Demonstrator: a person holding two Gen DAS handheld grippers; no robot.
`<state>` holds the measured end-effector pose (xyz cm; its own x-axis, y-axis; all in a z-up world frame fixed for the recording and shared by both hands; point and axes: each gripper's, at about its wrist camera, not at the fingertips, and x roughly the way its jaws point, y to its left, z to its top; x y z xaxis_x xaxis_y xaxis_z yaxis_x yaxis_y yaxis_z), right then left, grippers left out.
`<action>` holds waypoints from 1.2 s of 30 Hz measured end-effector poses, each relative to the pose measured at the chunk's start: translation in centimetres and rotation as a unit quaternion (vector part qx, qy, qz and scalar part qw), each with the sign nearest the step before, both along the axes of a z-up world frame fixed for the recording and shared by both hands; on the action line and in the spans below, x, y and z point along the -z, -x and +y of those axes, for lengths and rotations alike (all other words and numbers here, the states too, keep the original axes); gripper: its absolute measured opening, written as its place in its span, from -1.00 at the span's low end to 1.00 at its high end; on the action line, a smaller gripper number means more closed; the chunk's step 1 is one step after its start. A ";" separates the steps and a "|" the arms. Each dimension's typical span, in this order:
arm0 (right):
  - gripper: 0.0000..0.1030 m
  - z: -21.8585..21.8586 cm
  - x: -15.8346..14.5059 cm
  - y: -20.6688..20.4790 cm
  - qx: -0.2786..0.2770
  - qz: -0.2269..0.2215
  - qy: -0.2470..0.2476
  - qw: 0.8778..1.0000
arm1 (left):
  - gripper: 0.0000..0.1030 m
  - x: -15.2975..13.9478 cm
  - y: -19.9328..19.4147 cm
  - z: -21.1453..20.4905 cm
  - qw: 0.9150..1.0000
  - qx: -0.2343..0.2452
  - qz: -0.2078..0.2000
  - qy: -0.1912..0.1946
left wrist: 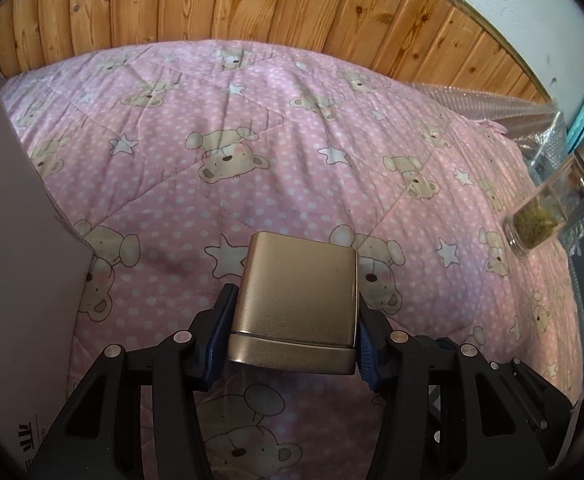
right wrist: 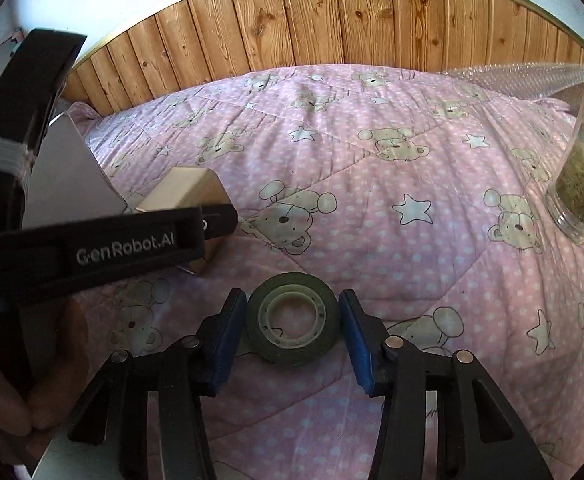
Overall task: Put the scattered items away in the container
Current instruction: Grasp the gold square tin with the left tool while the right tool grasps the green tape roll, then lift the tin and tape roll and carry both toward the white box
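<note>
A gold tin (left wrist: 298, 300) lies on the pink bear-print quilt (left wrist: 251, 152), and my left gripper (left wrist: 295, 300) is shut on it, blue pads pressed against both its sides. The right wrist view shows the same tin (right wrist: 187, 192) behind one black finger (right wrist: 123, 246) of the left gripper. A dark green tape roll (right wrist: 292, 354) lies flat on the quilt (right wrist: 372, 200). My right gripper (right wrist: 292, 296) is shut on the roll, one pad on each side. A pale cardboard box (left wrist: 19, 240) stands at the left, its flap (right wrist: 67, 172) just behind the tin.
A glass jar with green dried herbs (left wrist: 552, 208) lies tilted at the quilt's right edge, large in the right wrist view (right wrist: 580, 184). Bubble wrap (left wrist: 492, 108) lies behind it. Wooden panelling (right wrist: 332, 20) closes the far side. A person's hand (right wrist: 23, 400) shows at lower left.
</note>
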<state>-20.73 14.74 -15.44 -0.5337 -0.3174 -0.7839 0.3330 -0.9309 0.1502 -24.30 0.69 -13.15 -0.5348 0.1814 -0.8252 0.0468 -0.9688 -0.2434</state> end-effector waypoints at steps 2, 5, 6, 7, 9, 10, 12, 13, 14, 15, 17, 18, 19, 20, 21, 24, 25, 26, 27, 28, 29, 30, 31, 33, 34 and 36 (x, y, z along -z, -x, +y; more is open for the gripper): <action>-0.05 0.1 -0.2 0.0 0.002 -0.007 0.006 1.000 | 0.06 0.0 -0.3 0.0 1.000 0.001 -0.003 -0.002; -0.05 0.2 -0.6 -0.1 0.005 -0.012 0.017 1.000 | 0.06 -0.2 -0.9 -0.3 1.000 -0.002 -0.005 -0.006; -0.05 0.2 -0.7 -0.2 0.006 -0.012 0.019 1.000 | 0.06 -0.4 -1.3 -0.5 1.000 -0.003 -0.006 -0.005; -0.05 0.2 -0.8 -0.3 0.007 -0.014 0.022 1.000 | 0.06 -0.5 -1.6 -0.5 1.000 -0.004 -0.006 -0.005; -0.05 0.2 -0.9 -0.5 0.009 -0.017 0.024 1.000 | 0.06 -0.8 -2.3 -0.6 1.000 -0.004 -0.006 -0.002; -0.05 0.3 -0.9 -0.7 0.011 -0.017 0.024 1.000 | 0.06 -1.1 -2.8 -0.6 1.000 -0.004 -0.005 0.000; -0.05 0.3 -0.9 -1.0 0.012 -0.019 0.025 0.999 | 0.06 -1.4 -3.8 -0.7 1.000 -0.004 -0.003 0.002; -0.05 0.4 -1.0 -1.3 0.013 -0.019 0.025 0.999 | 0.06 -1.7 -4.2 -0.8 1.000 -0.004 -0.003 0.002; -0.05 0.5 -1.1 -1.5 0.014 -0.018 0.026 0.999 | 0.06 -1.8 -4.6 -0.8 1.000 -0.006 -0.003 0.002; -0.05 0.6 -1.2 -1.7 0.016 -0.019 0.029 0.999 | 0.06 -1.9 -5.1 -0.9 1.000 -0.006 -0.003 0.000; -0.05 0.8 -1.4 -2.3 0.019 -0.019 0.032 0.999 | 0.06 -2.3 -6.2 -0.9 1.000 -0.007 -0.002 0.001; -0.05 0.9 -1.6 -2.7 0.020 -0.018 0.032 0.999 | 0.06 -2.4 -6.7 -0.8 1.000 -0.005 -0.002 0.002; -0.05 1.0 -1.7 -3.0 0.021 -0.017 0.031 0.999 | 0.06 -2.6 -7.2 -0.8 1.000 -0.004 -0.001 0.003; -0.05 1.0 -1.8 -3.3 0.022 -0.017 0.030 0.999 | 0.06 -2.8 -7.7 -0.7 1.000 -0.004 -0.001 0.006; -0.05 1.0 -1.9 -3.6 0.023 -0.016 0.028 0.999 | 0.06 -2.9 -8.2 -0.6 1.000 -0.002 0.000 0.008; -0.05 1.0 -2.1 -4.4 0.023 -0.014 0.022 0.999 | 0.06 -3.5 -10.0 -0.5 1.000 0.000 0.004 0.014; -0.05 1.0 -2.1 -4.7 0.024 -0.014 0.021 0.999 | 0.06 -3.6 -10.5 -0.5 1.000 -0.001 0.005 0.013; -0.05 1.1 -2.2 -5.0 0.025 -0.014 0.022 0.999 | 0.06 -3.8 -11.0 -0.5 1.000 -0.001 0.005 0.012; -0.05 1.1 -2.2 -5.3 0.027 -0.015 0.022 0.999 | 0.05 -3.9 -11.6 -0.5 1.000 -0.001 0.005 0.012; -0.05 1.1 -2.3 -5.6 0.028 -0.016 0.023 0.999 | 0.06 -4.1 -12.3 -0.5 1.000 -0.001 0.006 0.012; -0.05 1.2 -2.3 -6.0 0.029 -0.017 0.024 0.999 | 0.05 -4.2 -12.7 -0.4 1.000 0.000 0.006 0.012; -0.05 1.3 -2.3 -6.3 0.029 -0.017 0.024 0.999 | 0.05 -4.3 -13.3 -0.4 1.000 0.001 0.007 0.012; -0.05 1.3 -2.3 -6.6 0.029 -0.018 0.024 0.999 | 0.05 -4.5 -14.0 -0.4 1.000 0.001 0.008 0.013; -0.05 1.3 -2.5 -7.4 0.029 -0.017 0.026 0.999 | 0.05 -4.9 -15.1 -0.3 1.000 0.004 0.011 0.013; -0.05 1.3 -2.5 -7.7 0.028 -0.016 0.026 0.999 | 0.05 -5.1 -15.7 -0.2 1.000 0.005 0.013 0.015; -0.05 1.2 -2.7 -8.4 0.026 -0.014 0.026 0.999 | 0.05 -5.5 -16.6 -0.1 1.000 0.008 0.017 0.015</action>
<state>-12.34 15.94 -12.70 -0.5282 -0.3306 -0.7821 0.2802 -0.9374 0.2070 -7.65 0.55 -7.69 -0.5595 0.1660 -0.8120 0.0240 -0.9761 -0.2160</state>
